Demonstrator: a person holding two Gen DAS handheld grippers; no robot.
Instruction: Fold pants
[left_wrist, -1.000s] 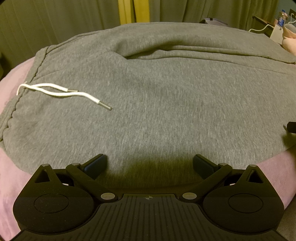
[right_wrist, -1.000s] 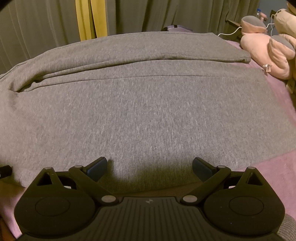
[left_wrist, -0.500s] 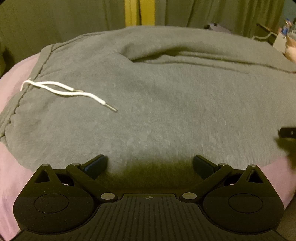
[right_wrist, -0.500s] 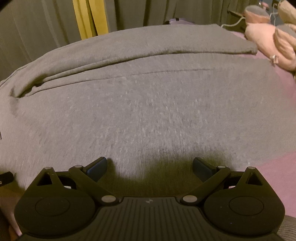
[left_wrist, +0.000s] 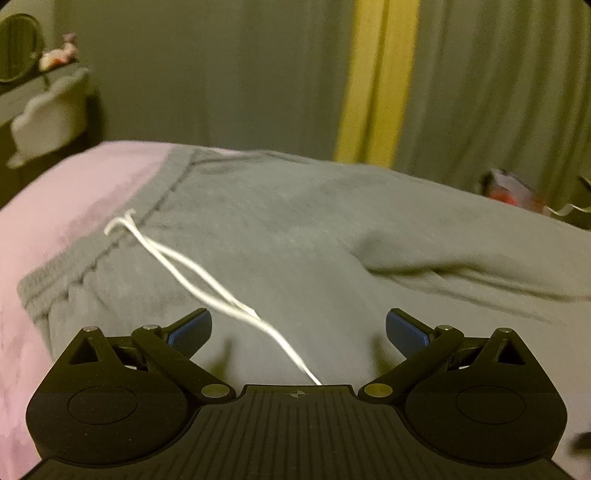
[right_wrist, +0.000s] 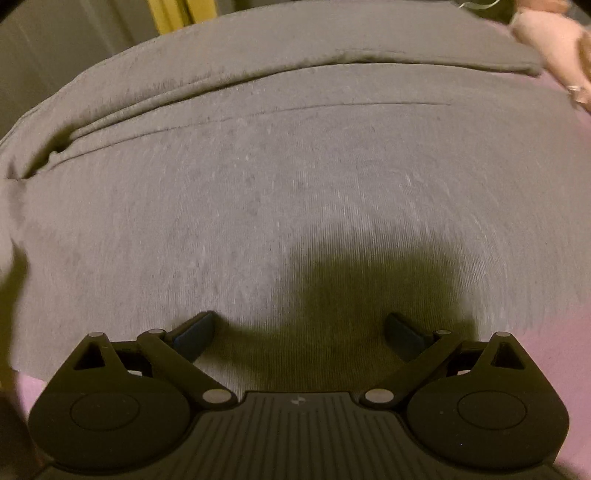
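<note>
Grey sweatpants (left_wrist: 314, 240) lie flat on a pink bed (left_wrist: 66, 206), waistband to the left. Their white drawstring (left_wrist: 207, 280) runs from the waistband down under my left gripper (left_wrist: 298, 332), which is open just above the upper part of the pants with nothing between its fingers. In the right wrist view the pants' legs (right_wrist: 277, 177) stretch across the frame, one leg lying along the far side with a long fold line. My right gripper (right_wrist: 300, 332) is open low over the near leg, casting a shadow on the cloth.
Green curtains with a yellow strip (left_wrist: 373, 81) hang behind the bed. A pale shelf (left_wrist: 44, 110) stands at the far left. Pink plush toys (right_wrist: 546, 40) lie at the bed's right end. A red-and-white object (left_wrist: 513, 188) sits beyond the bed.
My left gripper has moved forward over the pants and turned left; the drawstring is now right under it. My right gripper has also advanced over the near leg and come lower.
</note>
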